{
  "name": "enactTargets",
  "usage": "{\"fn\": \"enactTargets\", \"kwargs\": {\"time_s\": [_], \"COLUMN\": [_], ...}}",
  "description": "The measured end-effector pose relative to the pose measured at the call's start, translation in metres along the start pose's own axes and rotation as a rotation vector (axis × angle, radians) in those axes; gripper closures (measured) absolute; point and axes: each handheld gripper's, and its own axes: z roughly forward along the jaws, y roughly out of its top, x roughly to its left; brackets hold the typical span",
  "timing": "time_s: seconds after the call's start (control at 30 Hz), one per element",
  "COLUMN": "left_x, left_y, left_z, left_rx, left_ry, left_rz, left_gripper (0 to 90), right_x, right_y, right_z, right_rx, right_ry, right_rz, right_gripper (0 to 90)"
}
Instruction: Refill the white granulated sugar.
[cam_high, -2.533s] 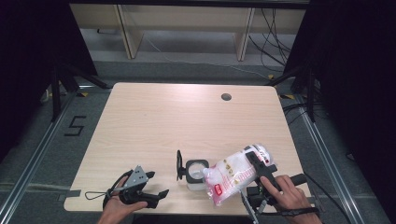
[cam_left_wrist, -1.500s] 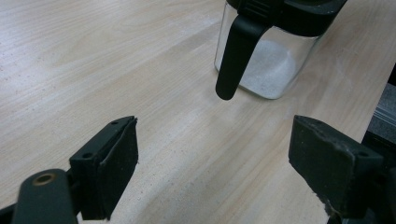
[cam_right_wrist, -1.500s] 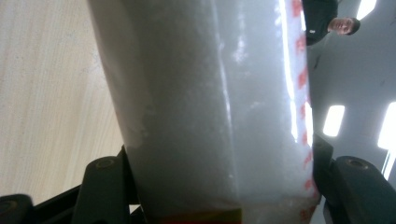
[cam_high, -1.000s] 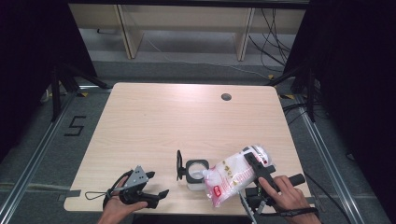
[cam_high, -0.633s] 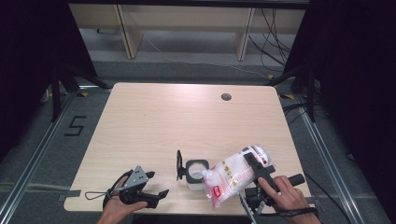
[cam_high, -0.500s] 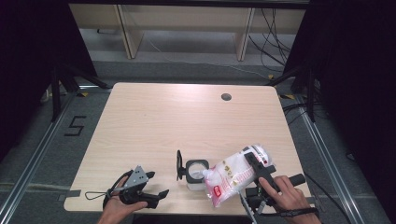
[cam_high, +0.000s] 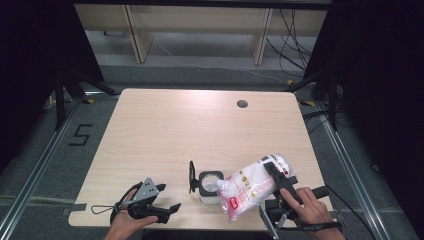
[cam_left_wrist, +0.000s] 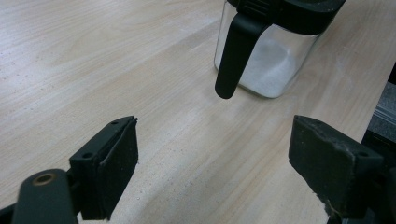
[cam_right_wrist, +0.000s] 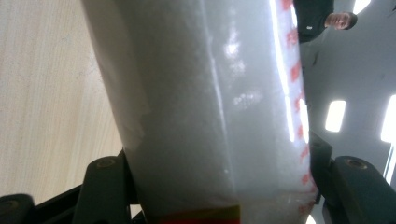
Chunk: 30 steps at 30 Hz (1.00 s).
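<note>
Bag (cam_high: 250, 187) clamped in right tongs (cam_high: 272, 175), over jar (cam_high: 210, 184)

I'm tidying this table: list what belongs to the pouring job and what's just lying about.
In the job:
bag, tilted over the jar, in the right gripper
jar, lid flipped open
left gripper, open, beside the jar

Lying about:
nothing else on the table

Bright overhead light, dark surrounds, close-ups blurry.

A lab: bare wooden table (cam_high: 165, 130) ringed by black curtains, floor cables, tape marks.
</note>
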Motion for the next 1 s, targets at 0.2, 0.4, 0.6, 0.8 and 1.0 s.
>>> {"fn": "enactTargets", "kwargs": {"time_s": [0.2, 0.4, 0.6, 0.8, 1.0], "left_x": [0.0002, 0.0008, 0.0009, 0.0002, 0.0009], "left_y": [0.0000, -0.0003, -0.0001, -0.0003, -0.0002], "left_z": [-0.0001, 0.0004, -0.0001, 0.0005, 0.0004], "left_rx": [0.000, -0.005, -0.001, -0.008, -0.004], "left_ry": [-0.002, 0.002, 0.001, -0.002, 0.002], "left_rz": [0.000, 0.002, 0.002, -0.004, 0.004], "left_gripper": [15.4, 15.4, 15.4, 15.4, 15.4], "right_x": [0.0004, 0.0027, -0.0008, -0.0017, 0.0016], "right_y": [0.0000, 0.0005, -0.0002, 0.0001, -0.0005], "right_z": [0.0004, -0.0025, -0.0013, -0.0022, -0.0021], "right_rx": [-0.003, 0.036, 0.011, 0.024, 0.017], "right_ry": [-0.009, 0.029, 0.011, 0.025, 0.016], "right_rz": [-0.007, 0.037, 0.001, -0.004, 0.040], "right_gripper": [40.2, 40.2, 40.3, 40.3, 40.3]}}
